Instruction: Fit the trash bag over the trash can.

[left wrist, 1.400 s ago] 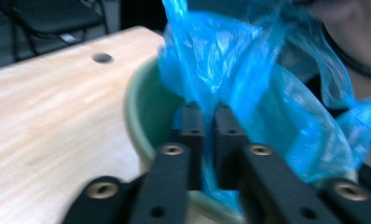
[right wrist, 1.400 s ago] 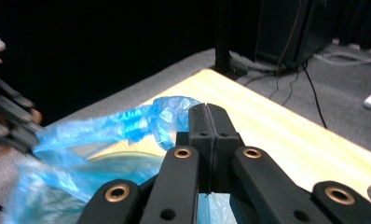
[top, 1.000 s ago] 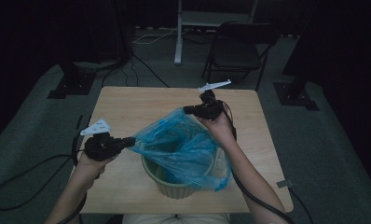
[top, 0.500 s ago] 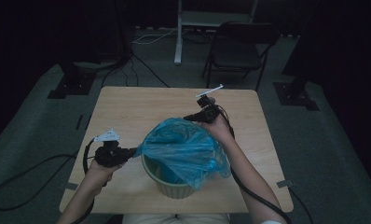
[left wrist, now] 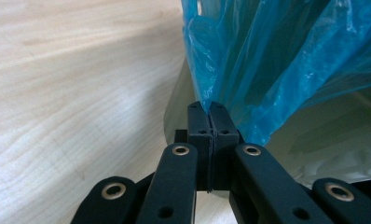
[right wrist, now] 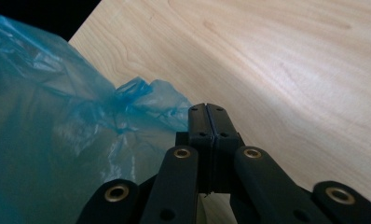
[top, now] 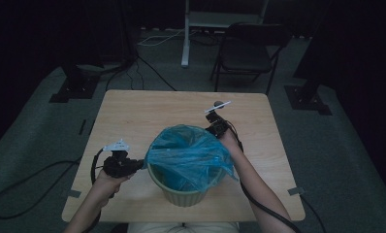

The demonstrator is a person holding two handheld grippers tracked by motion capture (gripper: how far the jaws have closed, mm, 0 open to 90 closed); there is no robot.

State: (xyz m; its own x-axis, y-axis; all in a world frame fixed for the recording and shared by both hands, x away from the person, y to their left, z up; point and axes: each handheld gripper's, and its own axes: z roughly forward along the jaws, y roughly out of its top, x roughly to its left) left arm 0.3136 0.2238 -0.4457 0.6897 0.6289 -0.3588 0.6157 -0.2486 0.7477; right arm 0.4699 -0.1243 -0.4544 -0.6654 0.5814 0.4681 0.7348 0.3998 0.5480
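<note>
I am working a thin, translucent blue plastic bag (top: 187, 154) down over a pale green round plastic bin (top: 184, 192) that is sitting on the near half of the light wooden desk (top: 147, 109). The bag is draping into and over the bin's mouth, its mouth roughly spanning the rim.

My left claw (top: 141, 164) is clenched on the bag's edge at the bin's left side; in the left gripper view the jaws are meeting flat with blue film pinched at the tips (left wrist: 210, 108), right against the bin's outer wall (left wrist: 176, 112). My right claw (top: 214, 130) is clenched on the far right edge of the bag; in the right gripper view the jaws are pressed together with a crumpled fold of film (right wrist: 146, 100) caught at the tips (right wrist: 207, 112), above bare desk.

As I judge it, the step in hand is seating the bag's hem around the rim. To do it well, I am thinking of keeping both pinches firm but shallow, since this film looks likely to slip or tear if I drag it hard. I would be pulling the two edges apart and downward evenly, so the hem is folding outside the rim rather than slumping inside. The bin looks light, so lopsided tension could be tipping or sliding it; balancing the pull on both sides matters.
</note>
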